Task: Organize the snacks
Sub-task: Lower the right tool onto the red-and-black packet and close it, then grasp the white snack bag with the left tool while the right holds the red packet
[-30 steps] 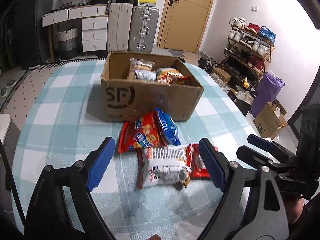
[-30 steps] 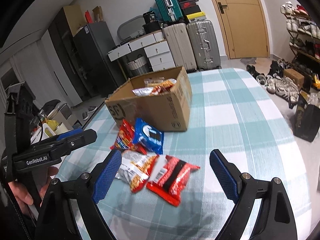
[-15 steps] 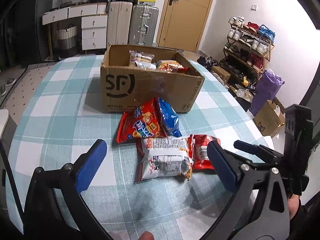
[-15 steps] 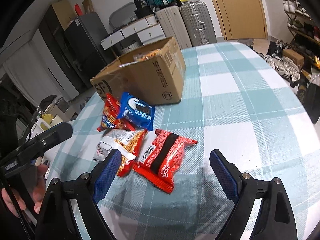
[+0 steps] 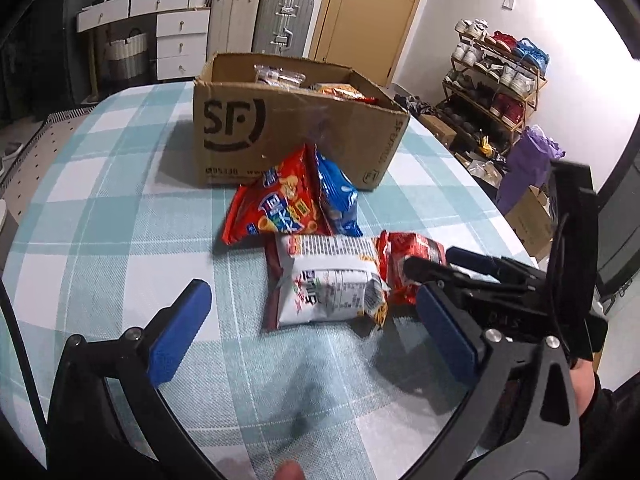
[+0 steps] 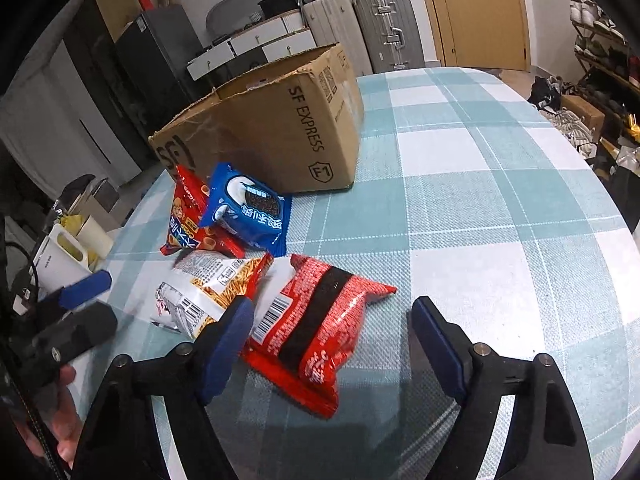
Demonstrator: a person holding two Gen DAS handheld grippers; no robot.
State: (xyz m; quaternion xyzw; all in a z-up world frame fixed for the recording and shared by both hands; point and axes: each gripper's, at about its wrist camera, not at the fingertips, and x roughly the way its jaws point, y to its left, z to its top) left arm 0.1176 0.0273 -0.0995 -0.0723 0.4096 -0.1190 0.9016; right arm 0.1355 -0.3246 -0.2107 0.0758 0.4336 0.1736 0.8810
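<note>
An open SF cardboard box [image 5: 280, 136] [image 6: 272, 132] with snack packs inside stands on the checked table. In front of it lie a red snack bag [image 5: 272, 204] [image 6: 188, 216], a blue cookie pack [image 5: 338, 200] [image 6: 248, 212], a white noodle-snack pack [image 5: 332, 284] [image 6: 200, 292] and a red-and-black pack [image 5: 408, 264] [image 6: 316, 320]. My left gripper [image 5: 312, 332] is open, low over the table just short of the white pack. My right gripper [image 6: 332, 340] is open around the near end of the red-and-black pack; it also shows in the left wrist view [image 5: 460, 268].
The checked table [image 6: 500, 200] [image 5: 100, 216] drops off to the right, where a shoe rack [image 5: 500, 80], a purple bag [image 5: 528, 164] and floor boxes stand. Suitcases [image 5: 280, 20] and drawers stand behind the box. A white container [image 6: 68, 248] sits past the table's left edge.
Both grippers have lowered and moved forward toward the loose packs. The right gripper now straddles the red-and-black pack; the left has closed in on the white pack. The packs have not moved.
</note>
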